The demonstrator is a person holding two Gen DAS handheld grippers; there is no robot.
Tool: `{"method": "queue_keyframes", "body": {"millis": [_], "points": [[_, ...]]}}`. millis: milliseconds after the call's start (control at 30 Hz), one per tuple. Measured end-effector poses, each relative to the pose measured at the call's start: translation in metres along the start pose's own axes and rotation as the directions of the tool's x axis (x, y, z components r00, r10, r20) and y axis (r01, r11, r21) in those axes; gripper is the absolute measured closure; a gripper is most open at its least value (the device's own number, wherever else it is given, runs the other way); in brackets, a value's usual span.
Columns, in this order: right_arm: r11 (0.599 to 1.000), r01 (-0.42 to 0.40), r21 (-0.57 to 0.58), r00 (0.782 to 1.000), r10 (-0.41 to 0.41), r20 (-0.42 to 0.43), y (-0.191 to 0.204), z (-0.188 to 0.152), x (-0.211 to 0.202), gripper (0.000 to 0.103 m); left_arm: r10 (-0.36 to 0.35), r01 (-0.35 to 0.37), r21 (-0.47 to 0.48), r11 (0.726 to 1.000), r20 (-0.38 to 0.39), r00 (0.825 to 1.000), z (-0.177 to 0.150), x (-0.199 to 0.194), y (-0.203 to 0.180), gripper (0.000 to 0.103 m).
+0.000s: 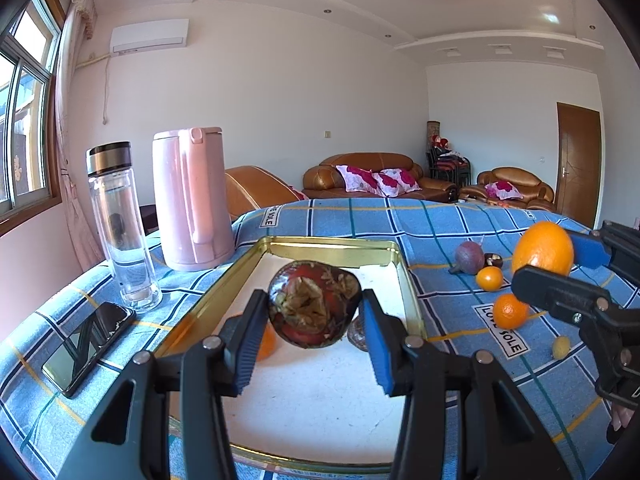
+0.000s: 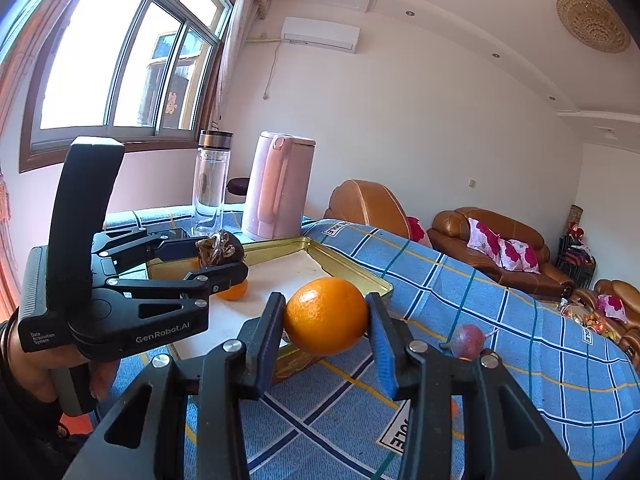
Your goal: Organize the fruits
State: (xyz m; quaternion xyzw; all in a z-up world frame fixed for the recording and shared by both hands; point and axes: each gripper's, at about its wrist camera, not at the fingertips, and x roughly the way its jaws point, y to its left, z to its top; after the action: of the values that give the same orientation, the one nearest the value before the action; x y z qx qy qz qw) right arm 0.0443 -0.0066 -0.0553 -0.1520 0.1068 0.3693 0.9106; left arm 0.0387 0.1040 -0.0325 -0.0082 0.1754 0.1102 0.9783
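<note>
Gold-rimmed tray [image 1: 412,276] waiting below: left gripper [image 1: 314,330] clamped on dark mangosteen [image 1: 314,306] above its white floor, right gripper [image 2: 326,334] clamped on orange [image 2: 326,314] near tray corner; lower each fruit gently, release beside small orange [image 2: 234,291], avoiding rolling

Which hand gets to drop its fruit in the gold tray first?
Probably the left. The left gripper holds the dark fruit right over the gold tray. The right gripper holds the big orange by the tray's edge, over the cloth.
</note>
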Motion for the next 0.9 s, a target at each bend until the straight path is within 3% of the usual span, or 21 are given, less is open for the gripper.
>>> {"method": "queue_keyframes", "body": {"millis": [900], "points": [[0.991, -0.133, -0.018, 0.985, 0.13, -0.116, 0.04, 0.015, 0.081, 0.06, 0.126, -0.124, 0.024, 0.992, -0.158, 0.979, -0.008, 0.037, 0.053, 0.055]]}}
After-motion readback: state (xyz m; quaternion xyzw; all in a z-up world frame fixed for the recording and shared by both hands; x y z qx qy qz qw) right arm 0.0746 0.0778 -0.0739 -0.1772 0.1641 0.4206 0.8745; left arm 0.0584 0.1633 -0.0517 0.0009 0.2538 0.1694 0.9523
